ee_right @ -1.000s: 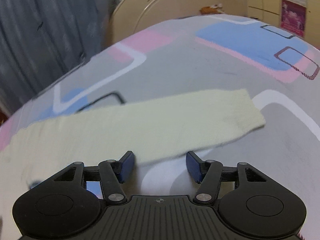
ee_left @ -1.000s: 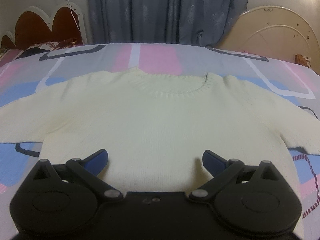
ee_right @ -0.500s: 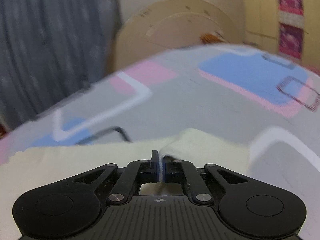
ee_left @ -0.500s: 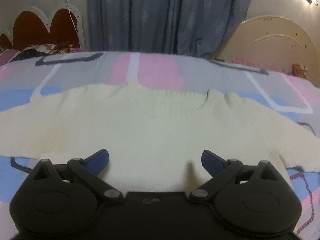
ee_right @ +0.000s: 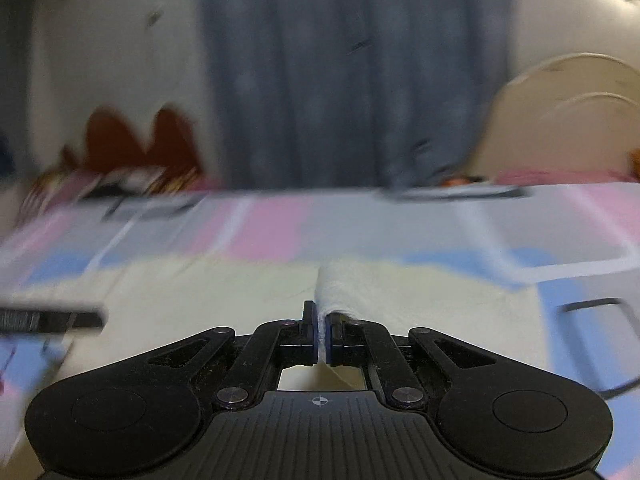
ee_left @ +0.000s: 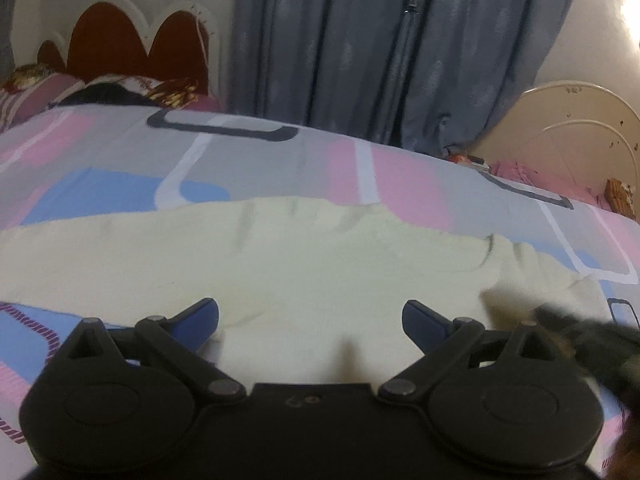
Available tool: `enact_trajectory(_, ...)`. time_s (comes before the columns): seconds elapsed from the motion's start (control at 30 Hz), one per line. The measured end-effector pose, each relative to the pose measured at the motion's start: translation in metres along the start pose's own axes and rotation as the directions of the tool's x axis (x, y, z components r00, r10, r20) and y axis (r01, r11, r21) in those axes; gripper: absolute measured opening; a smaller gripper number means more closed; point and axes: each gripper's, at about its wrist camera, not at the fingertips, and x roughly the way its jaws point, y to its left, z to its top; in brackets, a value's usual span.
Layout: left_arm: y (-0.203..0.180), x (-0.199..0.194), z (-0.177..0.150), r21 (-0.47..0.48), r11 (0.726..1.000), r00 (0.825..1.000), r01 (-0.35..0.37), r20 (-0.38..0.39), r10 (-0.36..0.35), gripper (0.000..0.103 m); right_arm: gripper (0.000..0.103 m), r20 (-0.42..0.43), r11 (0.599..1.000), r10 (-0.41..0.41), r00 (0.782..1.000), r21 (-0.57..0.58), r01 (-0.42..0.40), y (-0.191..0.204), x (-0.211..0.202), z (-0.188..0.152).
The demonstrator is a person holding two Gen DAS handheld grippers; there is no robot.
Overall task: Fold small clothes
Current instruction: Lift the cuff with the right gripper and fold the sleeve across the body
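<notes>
1. Right wrist view: my right gripper (ee_right: 322, 338), open beside the sleeve a second ago, now pinches the sleeve (ee_right: 336, 292) tight.
2. That sleeve now rides left over the cream sweater (ee_left: 280, 264), which lies flat on the bed cover (ee_left: 120, 160).
3. My left gripper (ee_left: 310, 316) hangs wide open, empty, over the near hem.
4. I judge the first fold is under way.

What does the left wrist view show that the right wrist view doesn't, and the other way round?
Left wrist only: the left gripper with jaws wide open over the cream sweater, its ribbed neckline visible, nothing between them. Right wrist only: the right gripper with jaws shut on a pinched fold of sleeve, in a heavily blurred picture. Both: the sweater on the patterned bedsheet, the blue curtain and the red headboard.
</notes>
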Motion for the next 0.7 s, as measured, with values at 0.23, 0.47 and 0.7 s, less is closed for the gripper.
enact_trajectory(0.23, 0.025, 0.004, 0.005, -0.032, 0.999, 0.999, 0.035, -0.005, -0.035, 0.097, 0.054, -0.06, 0.978, 0.0, 0.998, -0.206, -0.012, 0.063, 0.03, -0.018)
enact_trajectory(0.47, 0.02, 0.006, 0.003, 0.026, 0.995, 0.996, 0.093, -0.004, -0.093, 0.097, 0.056, -0.142, 0.97, 0.001, 0.99, -0.242, -0.036, 0.053, 0.021, -0.034)
enact_trajectory(0.7, -0.039, 0.003, -0.017, 0.196, 0.95, 0.97, 0.243, -0.037, -0.241, 0.097, 0.056, -0.161, 0.989, -0.039, 0.986, -0.146, 0.015, 0.018, -0.027, -0.045)
